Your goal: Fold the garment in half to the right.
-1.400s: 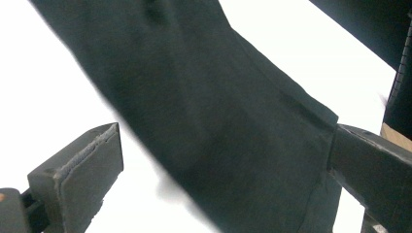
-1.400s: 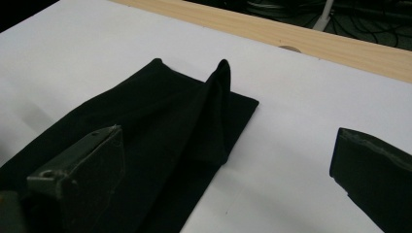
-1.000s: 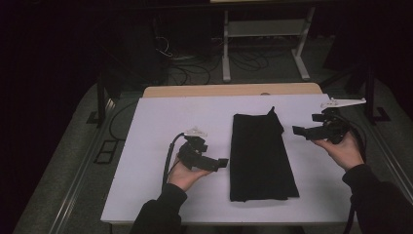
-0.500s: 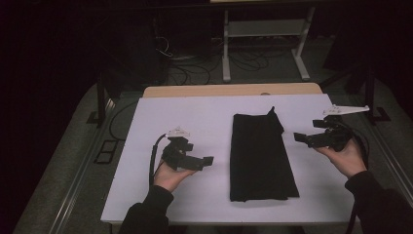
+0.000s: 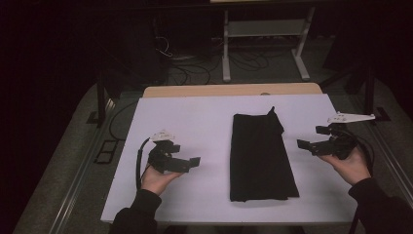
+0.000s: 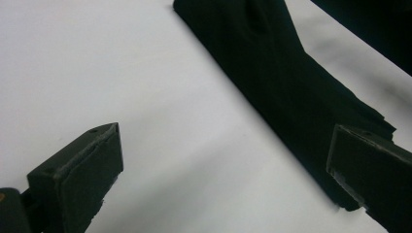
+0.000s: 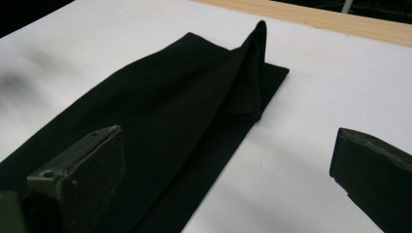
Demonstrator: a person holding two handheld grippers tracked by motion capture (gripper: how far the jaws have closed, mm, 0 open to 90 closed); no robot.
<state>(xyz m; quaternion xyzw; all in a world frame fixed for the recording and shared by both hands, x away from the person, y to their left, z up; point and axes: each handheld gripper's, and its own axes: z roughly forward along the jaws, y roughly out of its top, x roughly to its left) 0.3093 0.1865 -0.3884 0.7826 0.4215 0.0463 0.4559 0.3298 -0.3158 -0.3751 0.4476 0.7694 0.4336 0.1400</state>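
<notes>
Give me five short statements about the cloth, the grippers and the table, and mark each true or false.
1. The black cloth lies folded into a long strip on the white table. True.
2. The left gripper is clamped on the cloth. False: it is open and clear of it.
3. The right gripper is open. True.
4. The cloth lies perfectly flat. False: a peak stands up at its far end.
5. Both grippers are on the cloth's left. False: one on each side.

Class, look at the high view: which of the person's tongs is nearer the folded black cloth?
Right. The right tongs sit just beside the folded black cloth; the left tongs are farther off.
</notes>
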